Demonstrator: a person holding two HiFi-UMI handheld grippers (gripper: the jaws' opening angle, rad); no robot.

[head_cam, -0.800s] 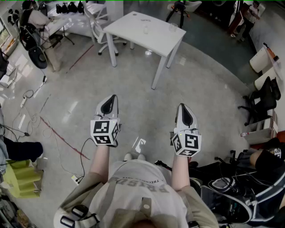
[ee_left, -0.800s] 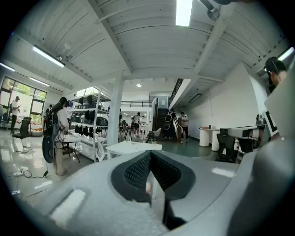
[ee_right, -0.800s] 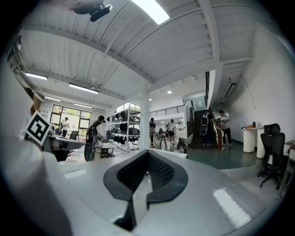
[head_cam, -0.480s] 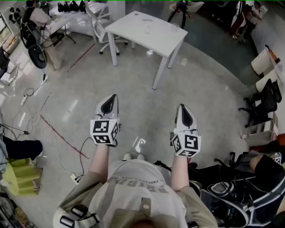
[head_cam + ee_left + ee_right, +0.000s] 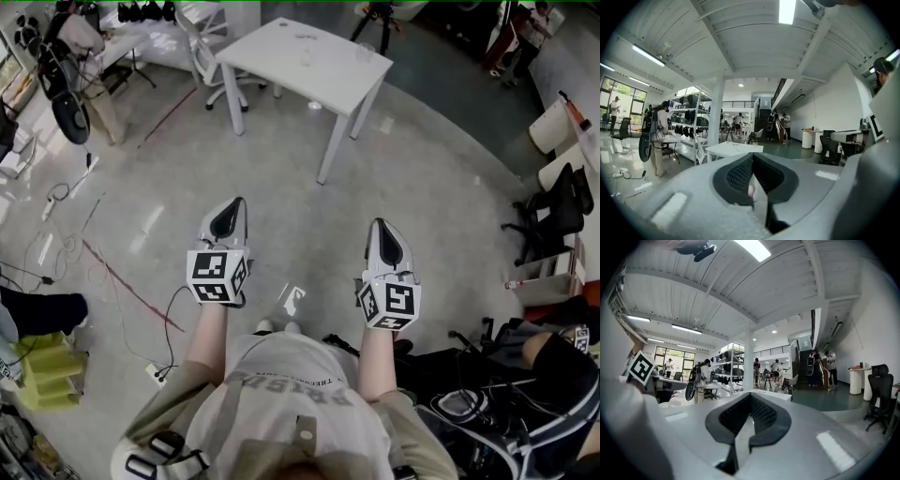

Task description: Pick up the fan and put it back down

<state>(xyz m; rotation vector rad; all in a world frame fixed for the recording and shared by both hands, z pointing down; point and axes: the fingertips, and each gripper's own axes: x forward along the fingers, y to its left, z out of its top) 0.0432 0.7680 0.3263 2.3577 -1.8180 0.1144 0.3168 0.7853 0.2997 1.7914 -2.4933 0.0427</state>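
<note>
The fan is proving hard to pick out: a black round shape (image 5: 70,117) at the far left may be it (too small to tell), sitting well apart from both grippers. The left gripper (image 5: 236,204) and right gripper (image 5: 382,228) are hovering over the floor (image 5: 441,197), jaws pressing together on nothing, pointing toward a white table (image 5: 281,56).

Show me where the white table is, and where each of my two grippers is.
white table (image 5: 272,58), head view, on a bare patch of its top.
left gripper (image 5: 240,203), head view, at the tip of its closed jaws.
right gripper (image 5: 379,225), head view, at the tip of its closed jaws.
</note>
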